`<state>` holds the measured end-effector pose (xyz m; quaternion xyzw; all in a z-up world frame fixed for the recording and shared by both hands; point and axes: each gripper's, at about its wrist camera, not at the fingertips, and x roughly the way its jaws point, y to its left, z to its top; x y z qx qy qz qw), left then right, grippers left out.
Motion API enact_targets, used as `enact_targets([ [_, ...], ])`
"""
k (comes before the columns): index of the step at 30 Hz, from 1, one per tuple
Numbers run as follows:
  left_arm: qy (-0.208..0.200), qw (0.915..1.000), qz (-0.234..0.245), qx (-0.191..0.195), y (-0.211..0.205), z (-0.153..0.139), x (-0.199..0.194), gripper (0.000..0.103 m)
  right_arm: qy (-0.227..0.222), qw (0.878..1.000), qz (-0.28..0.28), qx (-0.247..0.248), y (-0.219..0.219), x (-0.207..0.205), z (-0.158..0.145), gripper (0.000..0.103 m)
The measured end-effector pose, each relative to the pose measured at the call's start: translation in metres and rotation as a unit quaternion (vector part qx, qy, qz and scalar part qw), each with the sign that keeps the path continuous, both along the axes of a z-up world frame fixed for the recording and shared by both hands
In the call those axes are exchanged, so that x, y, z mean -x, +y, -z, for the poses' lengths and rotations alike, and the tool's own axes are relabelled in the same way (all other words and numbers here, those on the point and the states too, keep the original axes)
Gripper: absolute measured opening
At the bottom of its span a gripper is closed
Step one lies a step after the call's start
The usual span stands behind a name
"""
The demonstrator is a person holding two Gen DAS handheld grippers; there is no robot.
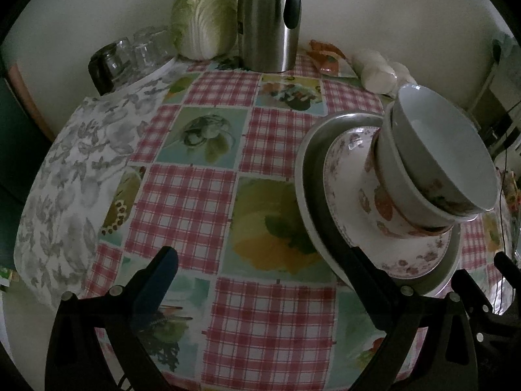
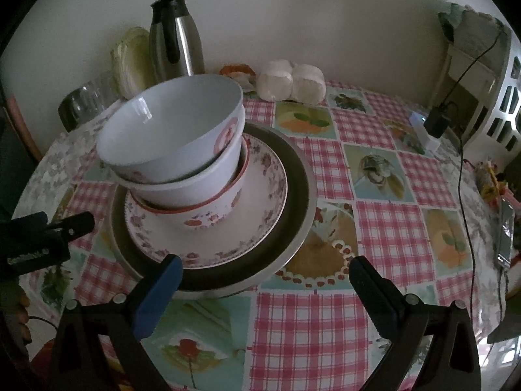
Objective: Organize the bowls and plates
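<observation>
A stack stands on the table: a dark metal plate [image 2: 293,176] at the bottom, a floral plate [image 2: 260,202] on it, then three nested bowls, the top white bowl [image 2: 169,130] tilted. The stack also shows in the left wrist view, with the metal plate [image 1: 312,176], floral plate [image 1: 345,176] and top bowl [image 1: 446,150]. My left gripper [image 1: 260,260] is open and empty, its right finger at the metal plate's near rim. My right gripper [image 2: 265,270] is open and empty, its left finger at the plate's front rim. The left gripper [image 2: 49,228] shows left of the stack.
A steel thermos [image 1: 270,19], a cabbage [image 1: 205,16] and upturned glasses [image 1: 130,55] stand at the table's back by the wall. White round packs [image 2: 293,81] lie at the back. A charger and cable [image 2: 436,123] and clutter sit at the right edge.
</observation>
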<state>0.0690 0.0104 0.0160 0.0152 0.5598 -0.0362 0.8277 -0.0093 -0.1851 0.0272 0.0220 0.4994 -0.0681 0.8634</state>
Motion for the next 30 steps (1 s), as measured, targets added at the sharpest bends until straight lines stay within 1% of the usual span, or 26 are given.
enact_targets([
  [12, 0.000, 1.0000, 0.001, -0.004, -0.0004, -0.0002, -0.0005, 0.102, 0.016, 1.000, 0.005, 0.002, -0.0018, -0.0035, 0.0056, 0.103],
  [30, 0.001, 1.0000, 0.002, -0.009, -0.0013, -0.0012, -0.0002, 0.102, 0.024, 1.000, 0.014, -0.005, -0.0037, -0.0043, 0.0072, 0.103],
])
